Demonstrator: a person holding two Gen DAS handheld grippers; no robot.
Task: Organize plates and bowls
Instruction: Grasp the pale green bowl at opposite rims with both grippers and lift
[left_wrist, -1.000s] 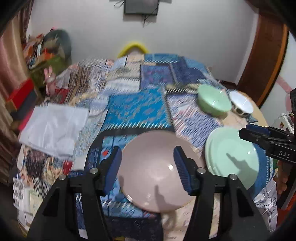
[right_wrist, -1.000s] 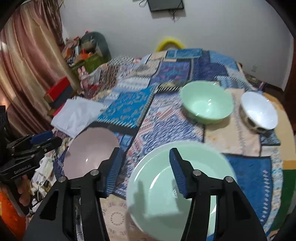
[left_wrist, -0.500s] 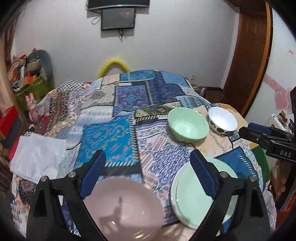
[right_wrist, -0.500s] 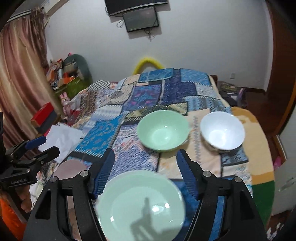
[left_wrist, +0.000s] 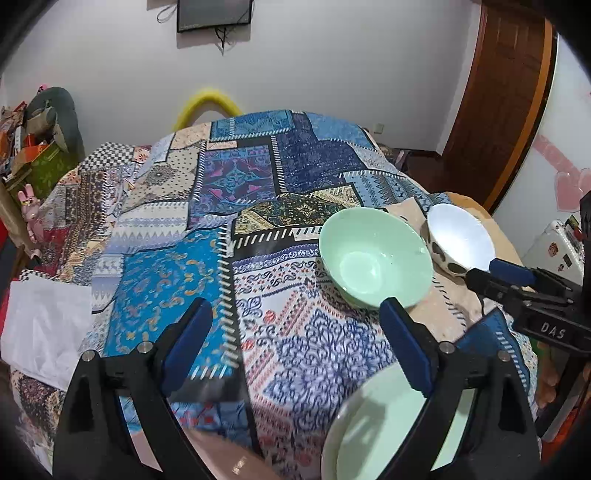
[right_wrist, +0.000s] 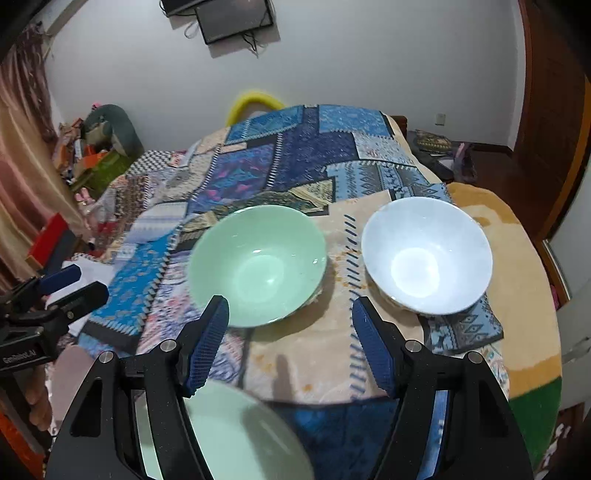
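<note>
A green bowl (left_wrist: 375, 256) (right_wrist: 258, 264) and a white bowl (left_wrist: 460, 240) (right_wrist: 426, 254) with dark spots outside stand side by side on the patchwork cloth. A green plate (left_wrist: 373, 428) (right_wrist: 236, 439) lies near the front edge. A pink plate (left_wrist: 225, 458) shows only as a sliver at the bottom of the left wrist view. My left gripper (left_wrist: 295, 345) is open and empty above the cloth, left of the green plate. My right gripper (right_wrist: 290, 341) is open and empty, hovering before the two bowls.
The patchwork cloth (left_wrist: 236, 177) covers a bed-like surface that runs to the far wall. A white folded cloth (left_wrist: 40, 325) lies at the left edge. Boxes and clutter (right_wrist: 92, 155) pile up at the far left. A wooden door (left_wrist: 495, 92) stands at the right.
Both grippers have risen and moved forward from over the plates. The pink and green plates slid toward the bottom of the views and the two bowls came closer. Both jaws opened wider.
</note>
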